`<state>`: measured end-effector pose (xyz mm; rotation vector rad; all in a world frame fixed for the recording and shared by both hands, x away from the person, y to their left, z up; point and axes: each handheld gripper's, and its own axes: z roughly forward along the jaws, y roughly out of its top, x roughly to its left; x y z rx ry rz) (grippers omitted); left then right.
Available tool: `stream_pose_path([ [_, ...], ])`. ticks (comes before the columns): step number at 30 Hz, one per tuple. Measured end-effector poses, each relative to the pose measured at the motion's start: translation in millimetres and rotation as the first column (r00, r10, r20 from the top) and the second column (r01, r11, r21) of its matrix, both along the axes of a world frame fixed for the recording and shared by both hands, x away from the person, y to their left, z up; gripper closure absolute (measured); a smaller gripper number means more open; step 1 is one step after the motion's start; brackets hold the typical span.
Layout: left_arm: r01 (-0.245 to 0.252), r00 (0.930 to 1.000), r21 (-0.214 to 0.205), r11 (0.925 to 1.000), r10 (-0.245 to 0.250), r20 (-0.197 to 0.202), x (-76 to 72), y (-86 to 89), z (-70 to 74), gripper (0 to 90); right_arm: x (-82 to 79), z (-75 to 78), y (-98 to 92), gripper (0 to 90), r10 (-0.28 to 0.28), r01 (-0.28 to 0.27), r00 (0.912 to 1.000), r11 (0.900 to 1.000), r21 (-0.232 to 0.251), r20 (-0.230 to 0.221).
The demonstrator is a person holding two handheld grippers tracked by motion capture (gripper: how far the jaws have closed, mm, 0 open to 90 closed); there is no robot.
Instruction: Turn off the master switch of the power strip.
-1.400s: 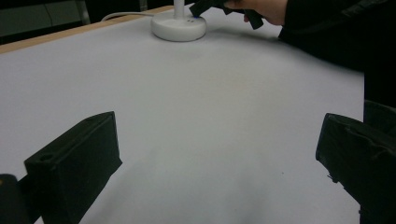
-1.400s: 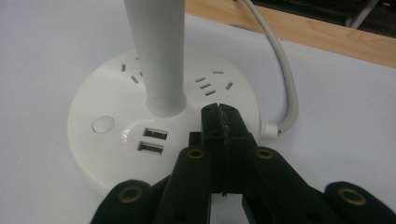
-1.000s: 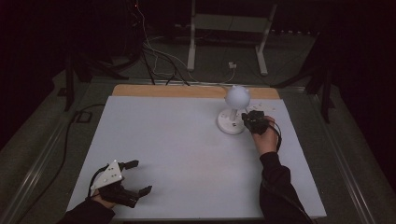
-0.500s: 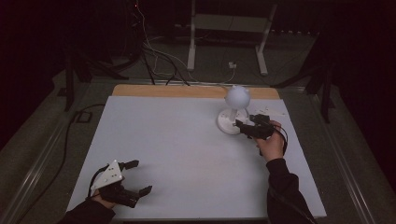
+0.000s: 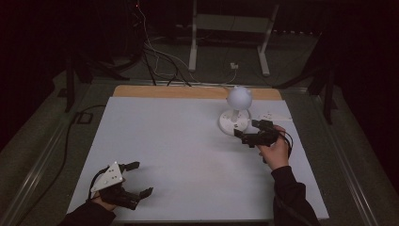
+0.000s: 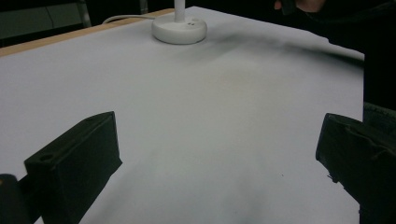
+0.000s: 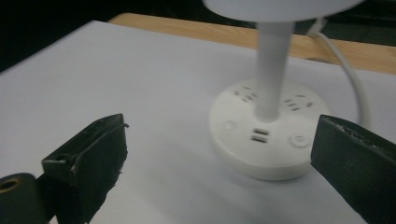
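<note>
Left gripper sits at the near left corner of the white table, jaws wide apart, nothing between them; same spot and pose as a second ago. In its own view the pads frame bare tabletop, with the lamp base far off.

Right gripper is at mid right, held in the person's right hand. Its jaws have just been opening and now stand wide apart with nothing between them. A second ago it was closed right at the lamp base; now it has backed off toward the near side and sits just beside the base, not touching.

White desk lamp stands upright at far right centre, unmoved. Right gripper view: round base with sockets and USB ports between the open pads, stem upright, cord trailing to the wooden far edge.
</note>
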<state>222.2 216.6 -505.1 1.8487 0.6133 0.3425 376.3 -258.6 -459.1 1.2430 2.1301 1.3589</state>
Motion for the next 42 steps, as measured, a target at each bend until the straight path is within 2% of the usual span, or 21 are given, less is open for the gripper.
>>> stream_pose_path([
  [9,0.004,1.0000,0.003,1.0000,-0.004,-0.001,0.3,-0.2,0.1,0.3,-26.4,5.8,4.9,2.6,0.068,-0.068,0.9977,0.9977,0.008,-0.002],
  [11,0.002,1.0000,-0.002,1.0000,-0.002,-0.001,0.2,-0.1,0.2,0.2,-37.1,4.5,5.9,2.5,0.095,-0.095,0.9955,0.9955,0.010,-0.002],
  [19,0.005,1.0000,0.001,1.0000,-0.005,-0.001,0.2,-0.3,0.2,0.3,-64.2,-2.5,8.5,2.6,0.137,-0.137,0.9905,0.9898,0.037,0.006],
  [22,0.005,1.0000,-0.003,1.0000,-0.005,-0.001,0.1,-0.3,0.4,0.3,-71.4,-7.1,9.4,2.6,0.154,-0.154,0.9881,0.9881,0.007,0.012],
  [28,0.007,1.0000,-0.002,1.0000,-0.007,-0.001,0.0,-0.2,0.4,0.2,-80.6,-15.5,4.8,2.6,0.181,-0.181,0.9834,0.9834,-0.012,0.013],
  [30,0.006,1.0000,0.001,1.0000,-0.006,-0.003,0.0,-0.2,0.3,0.2,-84.8,-18.5,2.3,2.5,0.189,-0.189,0.9820,0.9819,-0.012,0.001],
  [35,0.008,1.0000,0.002,1.0000,-0.008,-0.001,-0.1,-0.6,0.4,0.3,-99.2,-26.7,-5.1,2.1,0.195,-0.194,0.9800,0.9809,-0.012,0.042],
  [36,0.009,1.0000,0.003,1.0000,-0.009,-0.001,-0.1,-0.7,0.3,0.3,-103.4,-30.7,-7.2,2.1,0.196,-0.195,0.9797,0.9801,-0.038,0.041],
  [42,0.009,1.0000,0.005,1.0000,-0.009,0.000,-0.2,-1.0,0.3,0.2,-112.4,-43.2,-12.9,2.1,0.220,-0.219,0.9755,0.9715,-0.092,0.002],
])
